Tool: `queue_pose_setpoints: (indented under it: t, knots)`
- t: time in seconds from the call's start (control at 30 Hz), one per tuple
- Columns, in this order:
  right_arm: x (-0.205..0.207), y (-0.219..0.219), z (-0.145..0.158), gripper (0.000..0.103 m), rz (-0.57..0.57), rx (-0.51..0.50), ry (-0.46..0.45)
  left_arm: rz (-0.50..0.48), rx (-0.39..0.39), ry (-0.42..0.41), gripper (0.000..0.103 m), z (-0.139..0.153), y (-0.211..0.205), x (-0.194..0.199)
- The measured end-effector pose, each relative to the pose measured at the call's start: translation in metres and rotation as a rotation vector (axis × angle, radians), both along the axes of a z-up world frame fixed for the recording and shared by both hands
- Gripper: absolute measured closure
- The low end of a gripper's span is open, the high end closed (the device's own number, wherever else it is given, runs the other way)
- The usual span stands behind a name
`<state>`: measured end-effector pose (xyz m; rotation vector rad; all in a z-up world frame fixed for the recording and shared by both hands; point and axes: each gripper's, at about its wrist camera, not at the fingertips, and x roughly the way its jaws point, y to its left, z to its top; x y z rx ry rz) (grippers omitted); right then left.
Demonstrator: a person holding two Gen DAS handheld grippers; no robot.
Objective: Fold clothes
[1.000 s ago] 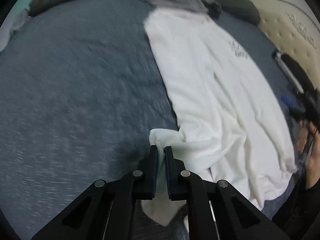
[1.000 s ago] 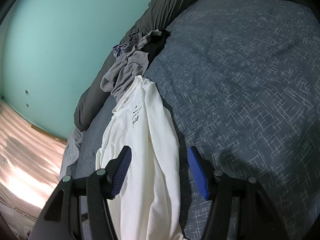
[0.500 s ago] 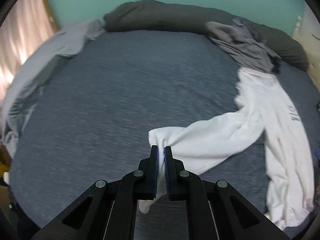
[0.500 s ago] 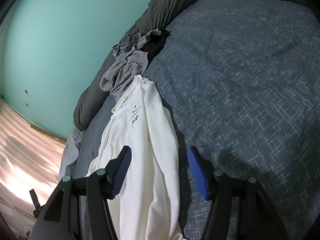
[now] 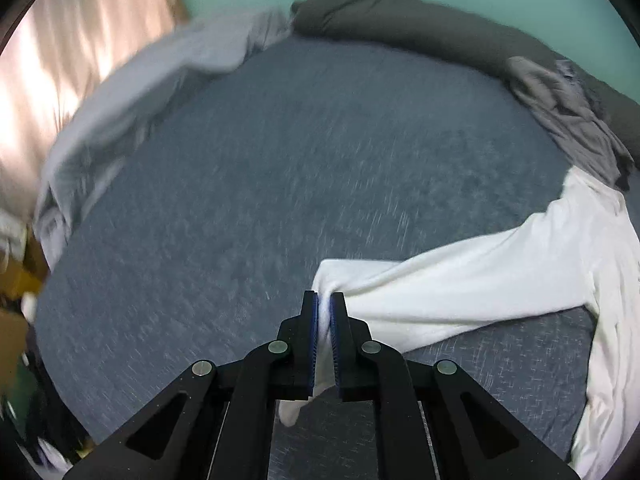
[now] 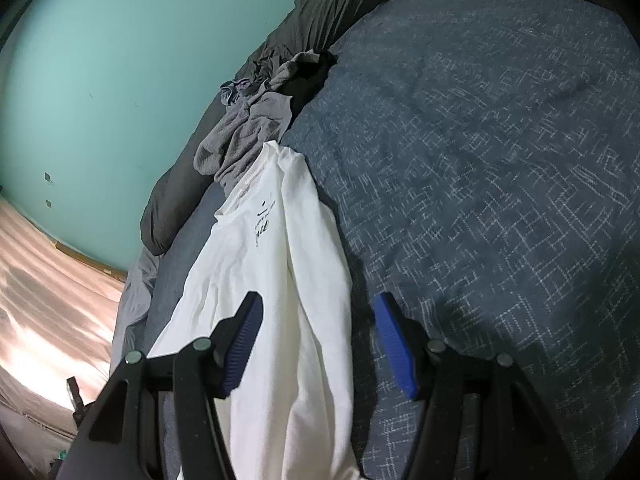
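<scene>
**Sleeve drawn out across the bed**

Against a second ago, my left gripper point(image 5: 324, 336) has carried the cuff of the white long-sleeved shirt point(image 5: 472, 284) well away from the body of the garment. Back then the sleeve lay bunched beside the shirt; now it stretches in a long band across the blue-grey bedcover point(image 5: 280, 184), and the view has swung round to take in the far side of the bed. The jaws are nearly closed and pinch the cuff, with its tip hanging out below the pads; they have eased apart a hair in the last half second, but the cloth is still clamped.

My right gripper point(image 6: 316, 344) has not shifted. Its blue pads stand apart over the shirt's lower body, gripping nothing.

The shirt lies along one edge of the bed, its small dark chest print point(image 6: 262, 222) facing up. A crumpled grey garment point(image 6: 248, 132) sits just past its collar, against a long dark grey bolster point(image 5: 420, 28). A pale grey sheet point(image 5: 132, 100) is heaped at the far side. Behind is a teal wall point(image 6: 100, 60) and a pinkish curtain point(image 5: 72, 48).
</scene>
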<state>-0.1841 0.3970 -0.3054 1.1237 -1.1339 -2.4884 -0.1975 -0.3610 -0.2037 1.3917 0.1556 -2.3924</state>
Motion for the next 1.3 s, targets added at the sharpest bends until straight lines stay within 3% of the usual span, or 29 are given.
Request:
queue_pose_setpoints:
  t: [0.07, 0.2, 0.37, 0.67, 0.83, 1.03, 1.3]
  knots:
    - [-0.001, -0.001, 0.0, 0.043, 0.003, 0.001, -0.001, 0.015, 0.018, -0.037, 0.085, -0.014, 0.0, 0.0]
    - [-0.001, -0.001, -0.001, 0.043, 0.003, 0.004, -0.007, -0.011, 0.046, -0.021, 0.069, -0.019, 0.014, 0.008]
    - [-0.001, 0.0, 0.001, 0.043, 0.006, 0.001, -0.015, -0.091, 0.093, 0.013, 0.065, -0.01, 0.04, 0.011]
    - [0.016, -0.003, 0.025, 0.043, 0.037, 0.032, -0.03, -0.431, 0.284, -0.005, 0.058, 0.002, 0.149, 0.032]
    - [0.038, 0.0, 0.046, 0.043, 0.089, 0.116, -0.062, -0.616, 0.369, -0.066, 0.054, -0.007, 0.224, 0.052]
    - [0.066, 0.008, 0.069, 0.043, 0.144, 0.221, -0.082, -0.757, 0.382, -0.183, 0.05, -0.037, 0.281, 0.078]
    - [0.094, 0.009, 0.083, 0.043, 0.177, 0.262, -0.103, -0.783, 0.417, -0.275, 0.046, -0.066, 0.297, 0.093]
